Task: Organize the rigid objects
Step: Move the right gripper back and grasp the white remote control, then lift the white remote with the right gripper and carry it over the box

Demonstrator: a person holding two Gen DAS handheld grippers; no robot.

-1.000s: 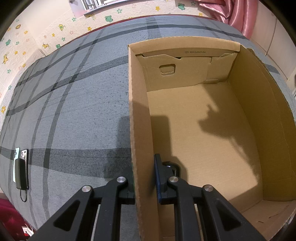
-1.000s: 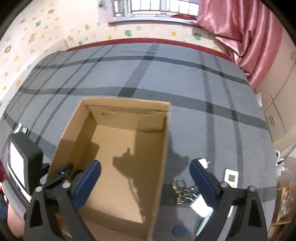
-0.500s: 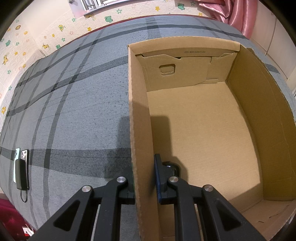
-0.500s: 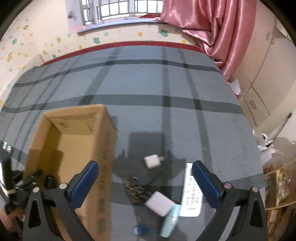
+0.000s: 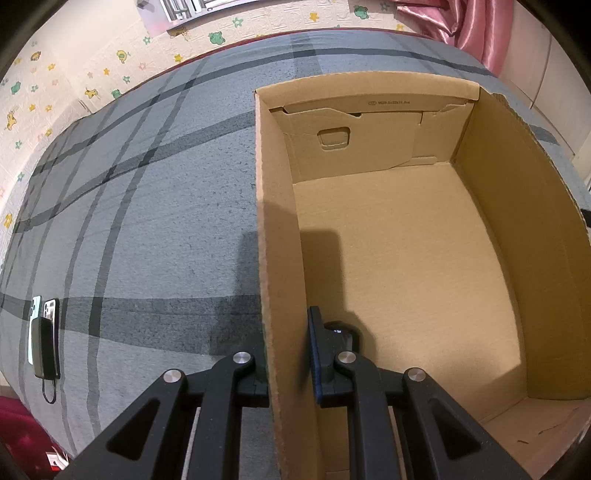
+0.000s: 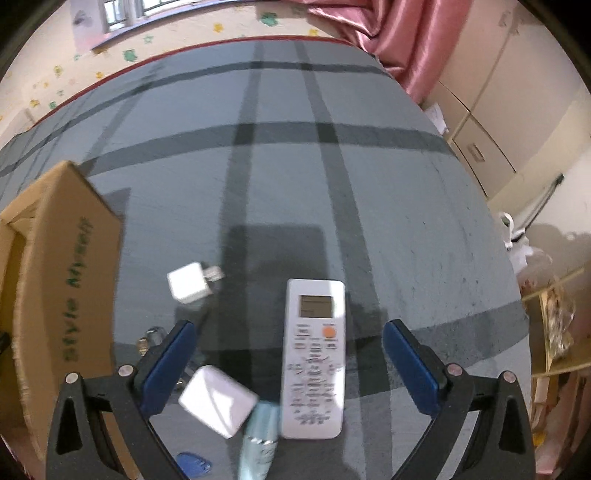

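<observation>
While the left tongs (image 5: 287, 360) are pinching the near side wall of the empty cardboard box (image 5: 546, 206) to steady it, the right tongs (image 6: 288, 369) are hanging wide open over a white remote (image 6: 314, 354) lying flat on the grey plaid surface (image 6: 406, 229). A good grasp probably means lowering squarely across its narrow width, avoiding the white block (image 6: 216, 400) just beside it. Farther off, a white charger (image 6: 188, 282) is lying near the box.

A home bedroom: a bed covered by a grey plaid blanket (image 6: 369, 192), cream wallpaper with star and frog stickers (image 5: 122, 59), a pink satin curtain (image 6: 399, 40), a window (image 6: 125, 9), and beige wardrobe doors (image 6: 491, 122).
</observation>
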